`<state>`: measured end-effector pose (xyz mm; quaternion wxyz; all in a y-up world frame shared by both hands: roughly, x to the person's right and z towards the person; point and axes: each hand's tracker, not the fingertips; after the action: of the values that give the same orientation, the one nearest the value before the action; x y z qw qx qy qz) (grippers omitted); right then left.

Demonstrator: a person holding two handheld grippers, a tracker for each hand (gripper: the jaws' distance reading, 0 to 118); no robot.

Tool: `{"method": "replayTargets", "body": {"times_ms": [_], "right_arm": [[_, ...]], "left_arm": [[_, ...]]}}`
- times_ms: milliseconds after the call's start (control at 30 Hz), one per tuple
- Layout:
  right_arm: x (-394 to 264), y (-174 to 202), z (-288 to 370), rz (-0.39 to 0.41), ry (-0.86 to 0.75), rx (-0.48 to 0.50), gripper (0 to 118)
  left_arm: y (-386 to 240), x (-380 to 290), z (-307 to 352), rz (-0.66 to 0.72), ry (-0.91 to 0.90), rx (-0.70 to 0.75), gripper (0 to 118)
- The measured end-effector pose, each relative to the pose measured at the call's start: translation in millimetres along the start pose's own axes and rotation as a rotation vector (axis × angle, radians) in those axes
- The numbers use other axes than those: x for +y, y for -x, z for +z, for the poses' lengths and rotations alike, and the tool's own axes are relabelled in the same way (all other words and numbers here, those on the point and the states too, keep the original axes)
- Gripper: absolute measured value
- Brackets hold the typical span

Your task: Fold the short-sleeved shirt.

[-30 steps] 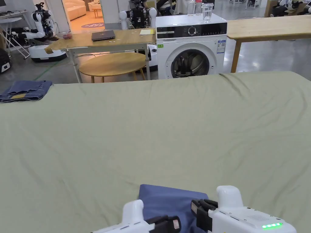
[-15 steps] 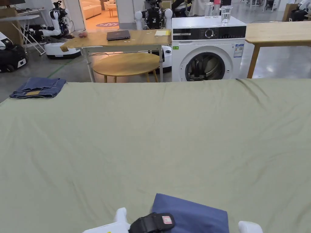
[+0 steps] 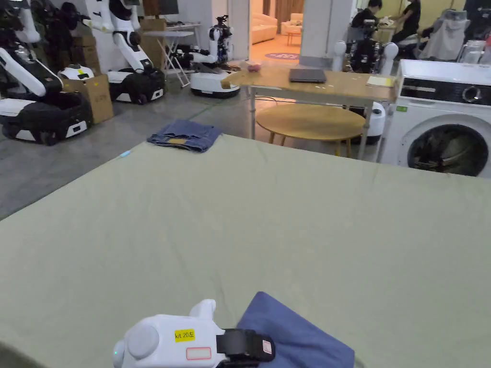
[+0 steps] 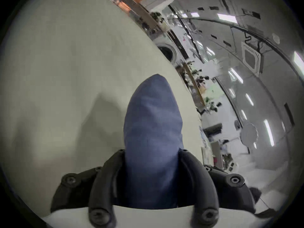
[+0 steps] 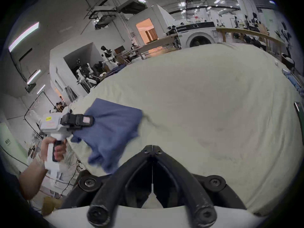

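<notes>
The right gripper has dropped out of the head view's bottom edge since a second ago; the left gripper [image 4: 152,179] stays clamped on the folded blue shirt [image 3: 292,330], bottom center. The right gripper [image 5: 152,146], clenched empty, can't help if folds slump.

Folded blue shirt [image 4: 153,132] between left gripper [image 4: 152,151] jaws, over green sheet [image 4: 74,67].

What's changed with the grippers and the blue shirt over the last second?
The right hand-held gripper has drawn back from the folded blue shirt and is shut on nothing. The left hand-held gripper stays clamped on the shirt. The folded jeans stay at the far corner.
</notes>
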<state>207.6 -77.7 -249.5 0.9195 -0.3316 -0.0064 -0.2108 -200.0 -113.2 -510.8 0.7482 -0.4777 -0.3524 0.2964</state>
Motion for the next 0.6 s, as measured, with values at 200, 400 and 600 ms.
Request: {"method": "replayTargets", "body": {"times_ms": [200,400,600], "right_arm": [[8,27,-18,0.038,0.018,-0.004,0],[12,45,-34,0.066,0.044,-0.016,0],[18,57,-43,0.085,0.055,-0.011,0]], "left_arm": [[96,104,106,0.089,-0.147,0.165,37],[169,153,157,0.176,-0.127,0.236,37],[169,135,174,0.165,-0.212,0.213,76]]}}
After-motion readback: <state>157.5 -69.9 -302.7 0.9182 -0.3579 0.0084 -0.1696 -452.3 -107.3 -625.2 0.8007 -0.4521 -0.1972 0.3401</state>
